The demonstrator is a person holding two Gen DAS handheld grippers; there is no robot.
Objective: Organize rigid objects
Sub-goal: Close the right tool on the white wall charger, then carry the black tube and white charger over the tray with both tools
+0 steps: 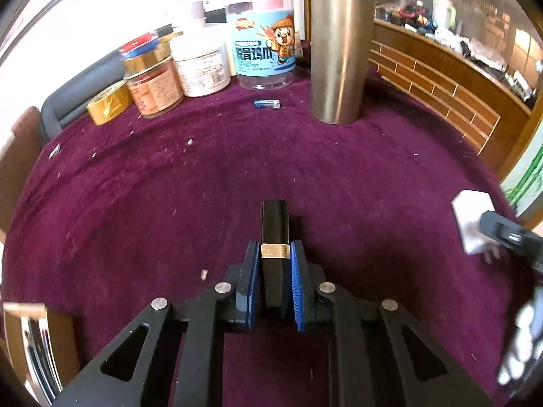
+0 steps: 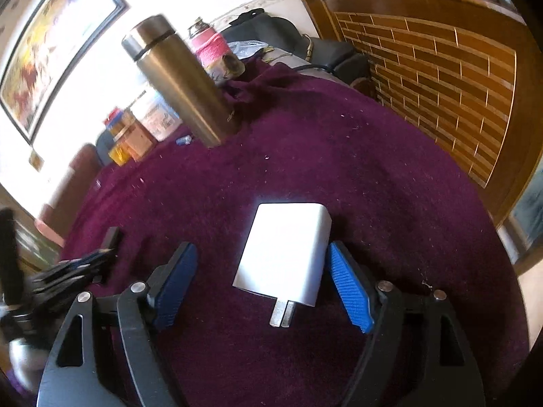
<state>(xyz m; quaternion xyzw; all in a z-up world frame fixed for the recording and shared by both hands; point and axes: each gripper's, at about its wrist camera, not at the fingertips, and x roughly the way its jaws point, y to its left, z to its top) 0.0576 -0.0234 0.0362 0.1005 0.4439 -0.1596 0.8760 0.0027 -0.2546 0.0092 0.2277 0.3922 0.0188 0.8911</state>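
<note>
Left wrist: tongs (image 1: pixel 274 254) (closed) on lipstick (image 1: pixel 275 224), seemingly

A deep purple-maroon cloth (image 1: pixel 169 186) covers the table, flecked with pale specks. At twelve o'clock stands a brushed steel flask (image 1: pixel 339 57); at eleven, a clear jar (image 1: pixel 263 44) with a pale blue cartoon label. The black tube (image 1: pixel 275 237) wears a gold band — flanked by blue ribbed pads (image 1: pixel 297 291). The charger (image 2: pixel 285 254) is plain white.
</note>
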